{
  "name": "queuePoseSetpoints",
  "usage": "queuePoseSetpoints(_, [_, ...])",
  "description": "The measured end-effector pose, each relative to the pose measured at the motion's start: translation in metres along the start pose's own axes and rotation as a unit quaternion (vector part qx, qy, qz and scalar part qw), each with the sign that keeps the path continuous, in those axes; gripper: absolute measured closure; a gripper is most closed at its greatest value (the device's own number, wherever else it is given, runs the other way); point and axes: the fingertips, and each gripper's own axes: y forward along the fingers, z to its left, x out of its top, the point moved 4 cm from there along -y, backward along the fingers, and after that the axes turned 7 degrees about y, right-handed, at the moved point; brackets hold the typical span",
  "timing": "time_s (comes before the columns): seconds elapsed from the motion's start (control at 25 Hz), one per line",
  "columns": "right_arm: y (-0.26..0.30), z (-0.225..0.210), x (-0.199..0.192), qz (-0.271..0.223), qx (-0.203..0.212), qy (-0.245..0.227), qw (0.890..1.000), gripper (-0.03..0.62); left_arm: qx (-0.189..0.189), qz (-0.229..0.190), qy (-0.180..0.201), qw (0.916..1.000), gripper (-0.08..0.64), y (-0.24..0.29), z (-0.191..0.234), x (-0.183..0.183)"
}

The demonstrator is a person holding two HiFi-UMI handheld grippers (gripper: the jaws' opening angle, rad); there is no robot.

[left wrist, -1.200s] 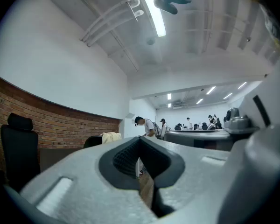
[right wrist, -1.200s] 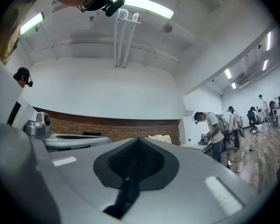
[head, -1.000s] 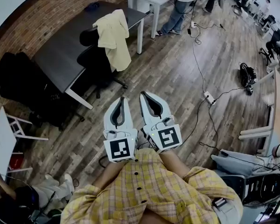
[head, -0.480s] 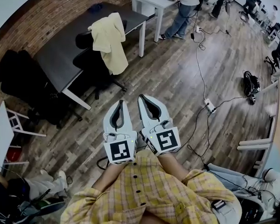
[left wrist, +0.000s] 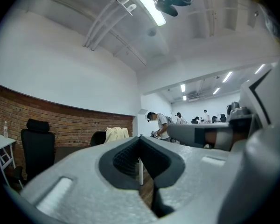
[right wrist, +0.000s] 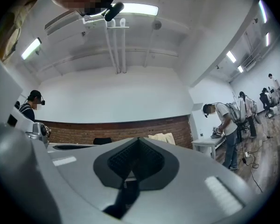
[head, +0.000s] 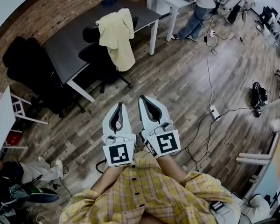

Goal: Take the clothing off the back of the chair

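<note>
Standing along the brick wall (head: pixel 67 6) at the left, the dark counter (head: pixel 60 50) has a black office chair (head: pixel 91 55) at its near edge, and a pale yellow shirt (head: pixel 116 34) hangs draped over the chair's back. Lower down, well apart from the chair, the left hand-held gripper (head: pixel 120 105) is closed with nothing between its jaws. Just beside it, the right hand-held gripper (head: pixel 142 98) is likewise closed and empty, both above the wooden floor (head: pixel 186 87).
</note>
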Motion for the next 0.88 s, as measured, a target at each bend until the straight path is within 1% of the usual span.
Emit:
queuePoseSetpoints(0.16, [0.032, -0.002, -0.001, 0.007, -0.003, 0.004, 1.000, 0.589, -0.001, 0.010, -0.004, 0.9999, 0.560, 0.022, 0.020, -0.002])
queuePoseSetpoints(0.36, [0.050, -0.015, -0.012, 0.016, -0.006, 0.000, 1.000, 0.589, 0.000, 0.005, -0.022, 0.9997, 0.560, 0.046, 0.025, -0.012])
queuePoseSetpoints(0.48, [0.064, -0.021, -0.015, 0.017, -0.005, 0.000, 1.000, 0.589, 0.000, 0.008, -0.026, 0.9996, 0.560, 0.059, 0.032, -0.018])
queuePoseSetpoints(0.6, [0.091, -0.028, -0.017, 0.017, -0.008, 0.003, 1.000, 0.589, -0.008, 0.013, -0.022, 0.9996, 0.560, 0.082, 0.046, -0.023])
queuePoseSetpoints(0.68, [0.109, -0.032, -0.018, 0.016, -0.008, 0.001, 1.000, 0.589, -0.008, 0.008, -0.023, 0.9997, 0.560, 0.096, 0.056, -0.022])
queuePoseSetpoints(0.76, [0.126, -0.034, -0.018, 0.015, -0.007, -0.001, 1.000, 0.589, -0.006, -0.003, -0.032, 0.9995, 0.560, 0.112, 0.066, -0.019])
queuePoseSetpoints(0.88, [0.151, -0.035, -0.018, 0.013, -0.006, -0.005, 1.000, 0.589, -0.009, -0.010, -0.030, 0.9995, 0.560, 0.132, 0.080, -0.018])
